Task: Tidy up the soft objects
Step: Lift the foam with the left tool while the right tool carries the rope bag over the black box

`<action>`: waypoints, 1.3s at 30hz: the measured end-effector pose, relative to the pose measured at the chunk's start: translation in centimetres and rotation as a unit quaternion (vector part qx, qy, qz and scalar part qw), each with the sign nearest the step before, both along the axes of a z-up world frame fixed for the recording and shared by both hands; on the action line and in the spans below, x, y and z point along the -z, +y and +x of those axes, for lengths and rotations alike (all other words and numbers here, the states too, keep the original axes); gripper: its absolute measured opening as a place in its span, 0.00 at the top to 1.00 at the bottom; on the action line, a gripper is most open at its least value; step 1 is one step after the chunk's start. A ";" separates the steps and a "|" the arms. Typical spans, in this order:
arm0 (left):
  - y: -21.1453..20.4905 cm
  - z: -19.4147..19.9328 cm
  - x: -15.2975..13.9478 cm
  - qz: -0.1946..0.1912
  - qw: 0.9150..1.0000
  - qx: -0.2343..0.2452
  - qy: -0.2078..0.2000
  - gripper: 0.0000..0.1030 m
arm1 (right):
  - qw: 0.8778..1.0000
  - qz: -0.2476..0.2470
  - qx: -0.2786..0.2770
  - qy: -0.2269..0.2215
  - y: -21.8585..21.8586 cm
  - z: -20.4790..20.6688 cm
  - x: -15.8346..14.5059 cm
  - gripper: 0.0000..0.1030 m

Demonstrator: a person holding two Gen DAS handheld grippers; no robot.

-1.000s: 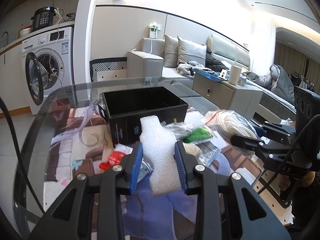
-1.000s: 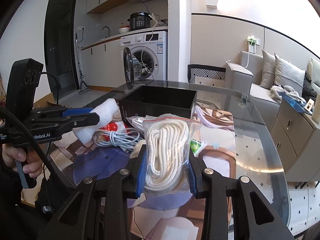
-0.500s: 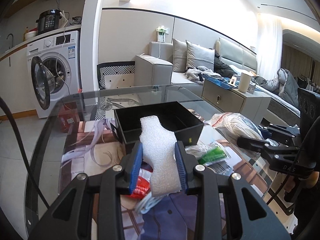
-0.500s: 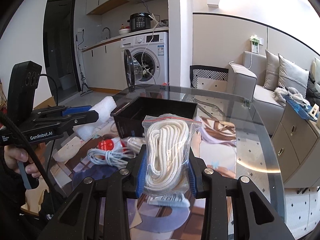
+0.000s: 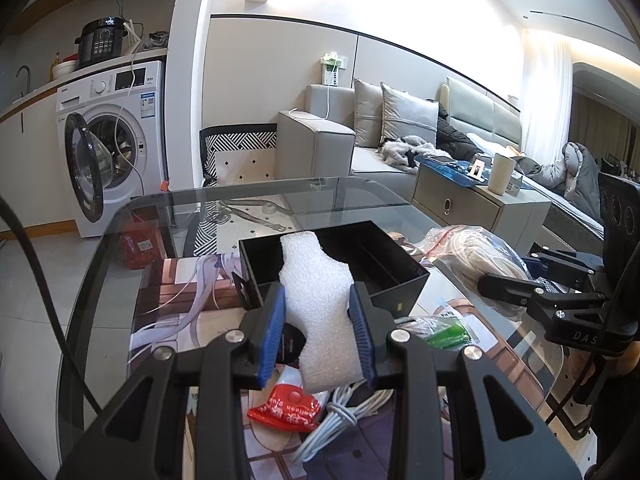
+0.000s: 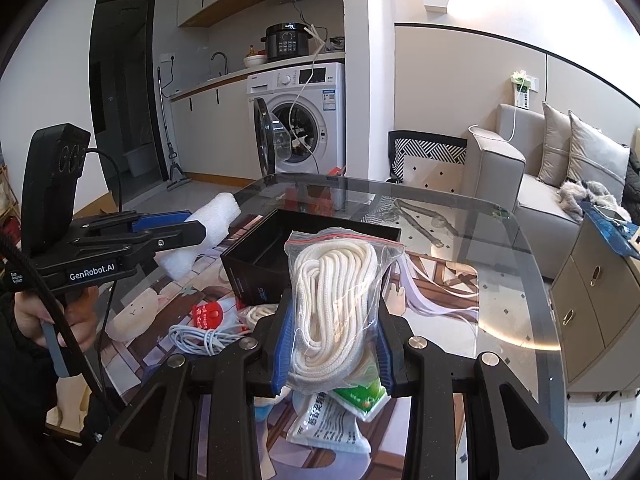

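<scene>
A white foam piece (image 5: 320, 308) is pinched between the blue pads of my left gripper (image 5: 318, 332), held above the table just short of the black box (image 5: 396, 280). In the right wrist view the same foam piece (image 6: 204, 236) sticks out of the left gripper (image 6: 188, 232) at the left, beside the black box (image 6: 256, 276). My right gripper (image 6: 332, 344) is shut on a clear zip bag of white rope (image 6: 336, 312), lifted over the table in front of the box. The bag of rope (image 5: 476, 256) also shows at the right of the left wrist view.
On the glass table (image 6: 500, 280) lie a red packet (image 5: 288, 404), a coiled white cable (image 6: 200, 336), a green packet (image 5: 448, 332) and a printed white pouch (image 6: 328, 424). A washing machine (image 6: 304, 116) and a sofa (image 5: 360, 140) stand beyond the table. A person's hand (image 6: 52, 320) grips the left tool.
Both grippers have risen and drawn back from the table with their loads still held. The black box now sits farther off and lower in both views; more loose items show beneath the fingers.
</scene>
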State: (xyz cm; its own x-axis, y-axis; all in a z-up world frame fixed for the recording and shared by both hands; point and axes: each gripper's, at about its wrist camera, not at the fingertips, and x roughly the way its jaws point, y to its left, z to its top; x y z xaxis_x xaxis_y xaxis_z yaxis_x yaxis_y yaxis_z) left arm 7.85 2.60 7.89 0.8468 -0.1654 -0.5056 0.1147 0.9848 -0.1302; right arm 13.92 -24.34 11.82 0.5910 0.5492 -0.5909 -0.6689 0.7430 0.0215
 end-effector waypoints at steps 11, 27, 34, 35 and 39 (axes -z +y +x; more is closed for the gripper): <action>-0.1 2.7 0.2 0.001 1.000 0.002 0.016 0.69 | 1.000 -0.015 -0.010 0.015 1.6 2.8 -0.1 0.66; -0.2 7.1 1.1 0.003 0.999 0.009 0.046 0.69 | 0.998 -0.044 -0.027 0.047 4.5 7.0 1.3 0.66; -0.1 8.5 1.7 0.005 0.998 0.010 0.058 0.69 | 0.996 -0.056 -0.030 0.060 5.6 8.2 2.1 0.66; -0.1 8.8 1.8 0.005 0.998 0.009 0.060 0.69 | 0.996 -0.058 -0.032 0.061 5.8 8.3 2.2 0.66; 0.0 9.4 2.2 0.005 0.998 0.010 0.067 0.69 | 0.996 -0.061 -0.034 0.063 6.3 8.7 2.5 0.66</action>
State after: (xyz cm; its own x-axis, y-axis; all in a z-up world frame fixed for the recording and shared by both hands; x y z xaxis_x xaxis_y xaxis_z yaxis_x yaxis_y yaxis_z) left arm 17.26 2.57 5.68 0.7687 -0.1755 -0.6151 0.1164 0.9839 -0.1352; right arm 22.67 -18.08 9.31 0.4710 0.5050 -0.7233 -0.7159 0.6979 0.0210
